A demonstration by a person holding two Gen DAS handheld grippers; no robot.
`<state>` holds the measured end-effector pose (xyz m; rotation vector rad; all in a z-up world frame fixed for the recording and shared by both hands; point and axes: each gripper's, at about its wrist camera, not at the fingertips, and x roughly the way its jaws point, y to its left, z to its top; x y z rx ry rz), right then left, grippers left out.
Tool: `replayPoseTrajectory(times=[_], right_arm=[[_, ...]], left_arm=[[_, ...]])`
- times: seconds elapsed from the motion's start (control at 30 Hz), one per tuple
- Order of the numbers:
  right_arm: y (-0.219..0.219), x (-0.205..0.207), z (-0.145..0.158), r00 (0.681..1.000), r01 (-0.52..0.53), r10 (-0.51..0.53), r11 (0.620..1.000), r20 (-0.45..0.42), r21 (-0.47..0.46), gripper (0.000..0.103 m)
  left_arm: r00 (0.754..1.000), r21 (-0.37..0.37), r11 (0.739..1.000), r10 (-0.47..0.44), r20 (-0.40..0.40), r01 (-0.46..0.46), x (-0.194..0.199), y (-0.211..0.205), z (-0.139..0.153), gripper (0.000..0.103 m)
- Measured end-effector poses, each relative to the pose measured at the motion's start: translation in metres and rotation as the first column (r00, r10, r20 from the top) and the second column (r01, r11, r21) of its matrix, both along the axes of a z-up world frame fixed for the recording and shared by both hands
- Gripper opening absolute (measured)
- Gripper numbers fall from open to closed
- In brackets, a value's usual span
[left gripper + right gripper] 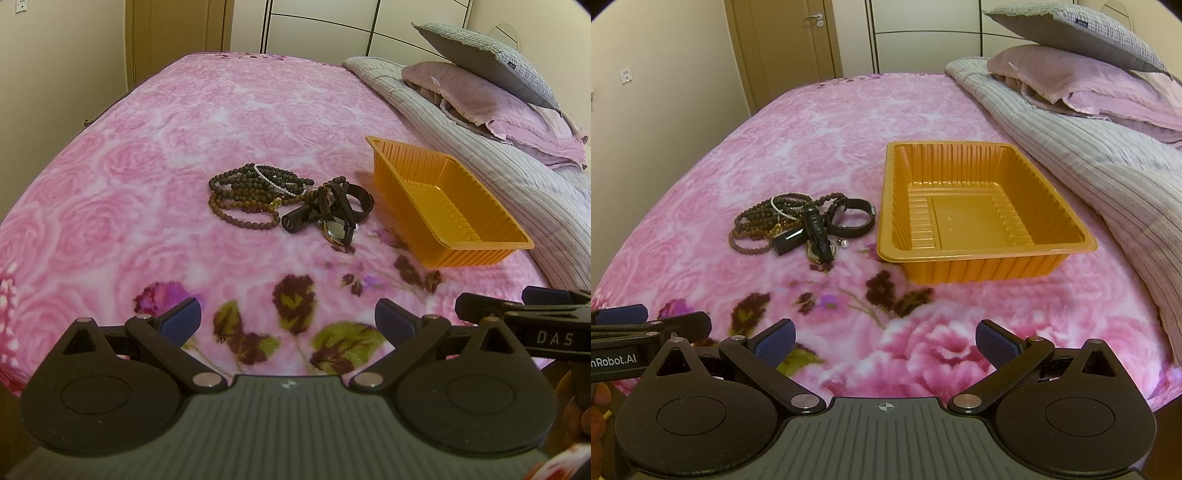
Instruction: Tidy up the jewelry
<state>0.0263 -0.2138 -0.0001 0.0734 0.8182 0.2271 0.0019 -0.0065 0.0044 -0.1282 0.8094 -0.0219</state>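
Observation:
A heap of jewelry lies on the pink floral blanket: brown bead strands (243, 199) (757, 225), a thin silver bangle (279, 181) (783, 206), black watches with straps (340, 210) (831, 225) and a small black cylinder (295, 219) (788, 240). An orange plastic tray (491, 243) (960, 258) stands just right of the heap, with nothing inside it. My left gripper (288, 323) hovers open near the blanket's front edge, well short of the heap. My right gripper (885, 341) is open too, in front of the tray. Each gripper shows at the edge of the other's view.
A striped quilt (1089, 155) runs along the right side of the bed, with a mauve pillow (1071, 81) and a grey pillow (1071, 33) stacked on it. A wooden door (790, 48) and wardrobe panels stand beyond the bed's far end.

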Motion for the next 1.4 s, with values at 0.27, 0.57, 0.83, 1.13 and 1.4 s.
replayPoseTrajectory(times=[0.27,0.57,0.83,1.13,1.4], right_arm=[[0.0,0.0,0.0,1.0,0.001,-0.001,1.0,-0.001,0.0,0.103],[0.0,0.0,0.0,1.0,0.001,-0.001,1.0,-0.001,0.0,0.103],[-0.001,0.0,0.0,1.0,0.004,-0.004,1.0,-0.003,0.001,0.103],[-0.009,0.004,0.0,1.0,0.029,-0.029,0.999,0.0,0.025,0.103],[-0.042,0.022,0.012,0.994,0.104,-0.106,0.99,0.023,0.096,0.103]], left_arm=[[1.0,0.0,1.0,-0.001,0.0,0.001,0.0,0.0,0.0,0.1],[1.0,0.0,1.0,0.0,0.0,0.0,0.0,0.0,0.0,0.1],[1.0,0.001,1.0,0.0,0.0,0.0,0.0,0.0,0.0,0.1],[1.0,0.001,1.0,0.002,-0.003,-0.002,0.001,0.0,-0.003,0.1],[1.0,0.0,1.0,-0.003,-0.017,0.003,0.015,0.008,-0.008,0.1]])
